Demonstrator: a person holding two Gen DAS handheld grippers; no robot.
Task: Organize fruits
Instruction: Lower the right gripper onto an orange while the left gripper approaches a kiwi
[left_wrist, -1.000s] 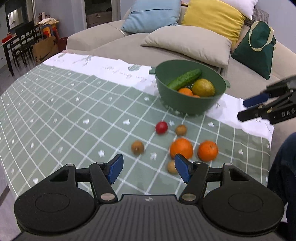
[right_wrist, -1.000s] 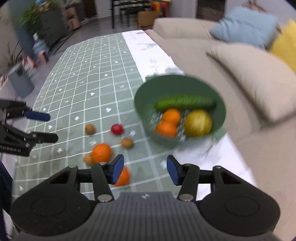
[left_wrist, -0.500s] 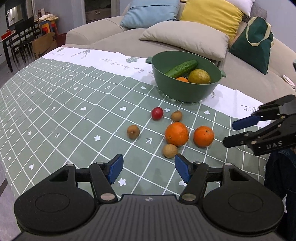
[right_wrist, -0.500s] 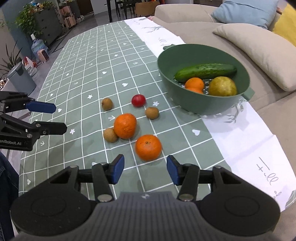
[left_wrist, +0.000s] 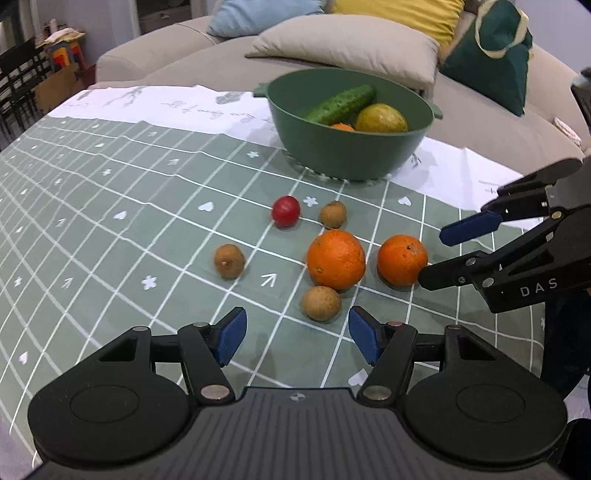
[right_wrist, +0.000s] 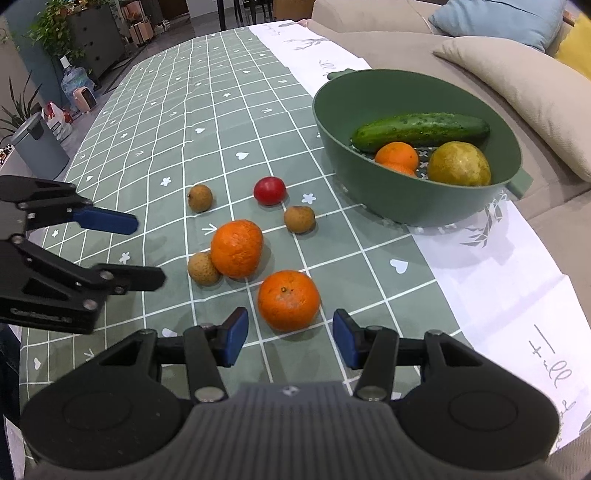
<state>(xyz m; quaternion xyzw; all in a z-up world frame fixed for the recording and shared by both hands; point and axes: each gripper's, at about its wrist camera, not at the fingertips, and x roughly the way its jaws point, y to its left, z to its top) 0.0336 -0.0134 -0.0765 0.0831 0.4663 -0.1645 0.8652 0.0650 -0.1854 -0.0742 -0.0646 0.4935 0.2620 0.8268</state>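
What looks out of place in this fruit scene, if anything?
One oddity: a cucumber, a vegetable, lies in the green bowl beside an orange and a yellow-green fruit. Otherwise nothing is spilled or damaged; two oranges, three small brown fruits and a red one sit loose on the tablecloth.

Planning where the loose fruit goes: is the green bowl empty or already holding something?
Partly filled. The green bowl holds a cucumber, oranges and a yellow-green fruit, with space left.

Bare tablecloth (left_wrist: 110, 236) left of fruit cluster (left_wrist: 334, 258).
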